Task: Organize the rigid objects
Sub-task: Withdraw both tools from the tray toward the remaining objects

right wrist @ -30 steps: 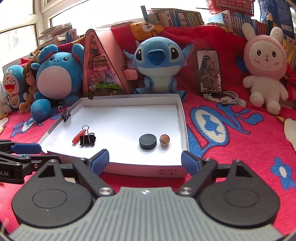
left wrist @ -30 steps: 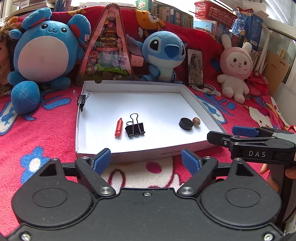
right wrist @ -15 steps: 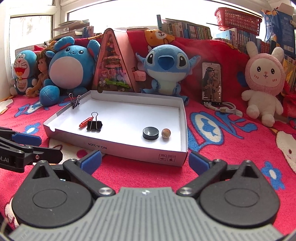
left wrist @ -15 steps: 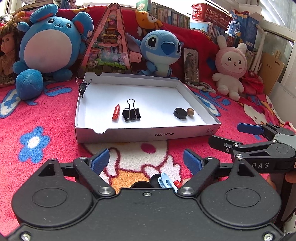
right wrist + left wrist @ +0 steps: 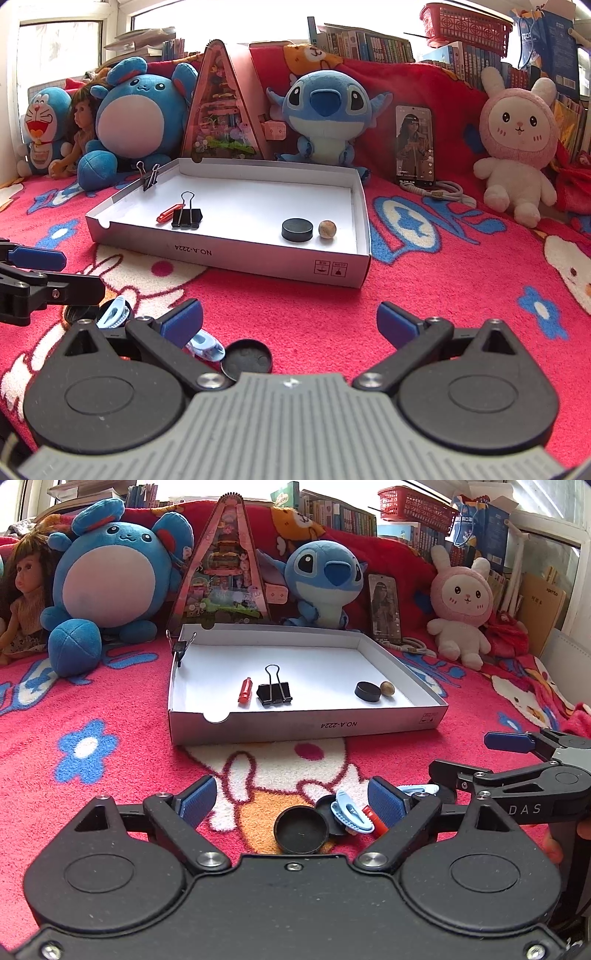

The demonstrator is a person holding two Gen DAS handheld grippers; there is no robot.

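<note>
On a red patterned blanket (image 5: 122, 775) stands a shallow white box (image 5: 306, 723), open at the top. A small black binder clip (image 5: 180, 648) is clamped on its left wall near the far left corner. Inside, toward the left, a short red stick (image 5: 245, 690) lies just beside a larger black binder clip (image 5: 275, 693); near the right wall a black disc (image 5: 368, 691) sits just beside a small brown ball (image 5: 387, 689). In front of the box's near wall a loose pile rests on the blanket: a black round cap (image 5: 301, 830), a pale blue clip (image 5: 351, 812) and a small red piece (image 5: 375, 819). The left tongs (image 5: 291, 799) hover over this pile, their jaws opening and pinching nothing, the cap lying low between them. The right tongs (image 5: 290, 319) stand spread wide over bare blanket to the right of the pile, empty. Plush toys (image 5: 110, 583) line the back.
</note>
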